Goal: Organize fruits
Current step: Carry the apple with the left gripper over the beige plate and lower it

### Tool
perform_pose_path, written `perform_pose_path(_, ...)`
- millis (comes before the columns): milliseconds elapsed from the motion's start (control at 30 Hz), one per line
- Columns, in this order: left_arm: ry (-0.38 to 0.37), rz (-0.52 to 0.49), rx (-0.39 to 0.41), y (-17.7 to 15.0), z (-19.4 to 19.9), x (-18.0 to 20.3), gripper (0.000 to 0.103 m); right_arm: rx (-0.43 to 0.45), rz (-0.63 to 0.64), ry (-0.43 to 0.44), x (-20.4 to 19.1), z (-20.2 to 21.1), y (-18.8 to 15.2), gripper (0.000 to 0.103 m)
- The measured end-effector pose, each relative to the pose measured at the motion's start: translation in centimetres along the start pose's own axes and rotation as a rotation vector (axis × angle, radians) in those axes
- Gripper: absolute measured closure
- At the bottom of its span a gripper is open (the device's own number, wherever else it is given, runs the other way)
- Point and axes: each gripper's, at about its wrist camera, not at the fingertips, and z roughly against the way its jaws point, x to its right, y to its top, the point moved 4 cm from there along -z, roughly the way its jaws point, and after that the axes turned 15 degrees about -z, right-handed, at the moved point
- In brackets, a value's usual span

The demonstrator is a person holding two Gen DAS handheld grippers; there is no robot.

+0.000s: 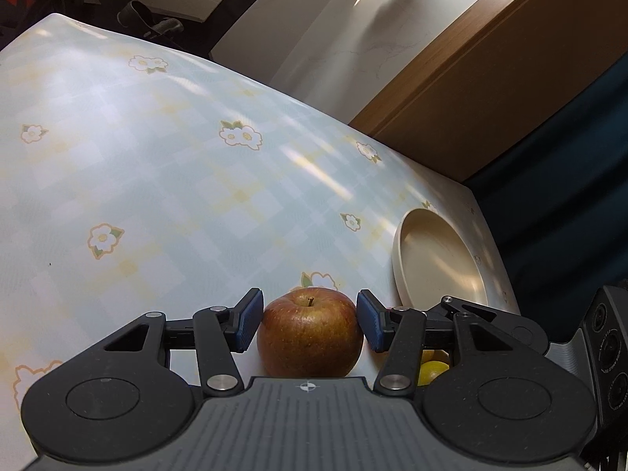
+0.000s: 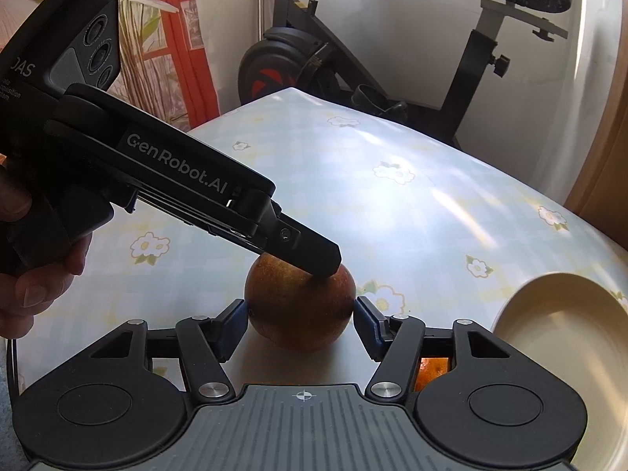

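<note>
A red-brown apple (image 1: 310, 337) rests on the flowered tablecloth, stem up. My left gripper (image 1: 310, 314) is shut on it, a blue pad (image 1: 249, 324) pressed against each side of its upper half. In the right wrist view the left gripper (image 2: 322, 267) slants in from the left, held by a hand (image 2: 35, 274), and its finger lies over the top of the apple (image 2: 302, 322). My right gripper (image 2: 300, 310) is open. Its pad tips frame the apple's near sides, and I see no pressure on it. An empty cream bowl (image 1: 439, 259) sits to the right.
A yellow fruit (image 1: 431, 371) and an orange fruit (image 2: 431, 371) peek out under the right-hand linkages. The bowl (image 2: 569, 353) stands near the table's right edge. The right device's housing (image 1: 608, 353) is close by. An exercise bike (image 2: 314, 62) and a wooden cabinet (image 1: 471, 78) stand beyond the table.
</note>
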Motion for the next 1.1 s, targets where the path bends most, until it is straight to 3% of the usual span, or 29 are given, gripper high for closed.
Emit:
perform_pose_path(200, -0.064, 0.033, 0.006, -0.3, 0.5, -0.3, 0.050, 0.004, 0.007, 0.012, 0.5, 0.6, -0.9, 0.048)
perform_pose_path(367, -0.051, 0.066, 0.009, -1.0, 0.9, -1.3, 0.058, 0.005, 0.006, 0.017, 0.7, 0.9, -1.5, 0.049)
perform_pose_path(500, -0.072, 0.105, 0.010, -1.4, 0.7, -1.8, 0.057, 0.002, 0.012, 0.016, 0.7, 1.1, -1.7, 0.051)
perform_pose_path(800, -0.100, 0.043, -0.020, -1.9, 0.7, -0.9, 0.057, -0.044, 0.031, 0.029, 0.5, 0.5, -2.0, 0.047)
perform_pose_path(1100, -0.102, 0.067, -0.040, -2.5, 0.8, -1.5, 0.057, -0.045, 0.079, 0.030, -0.5, -0.1, -2.1, 0.047)
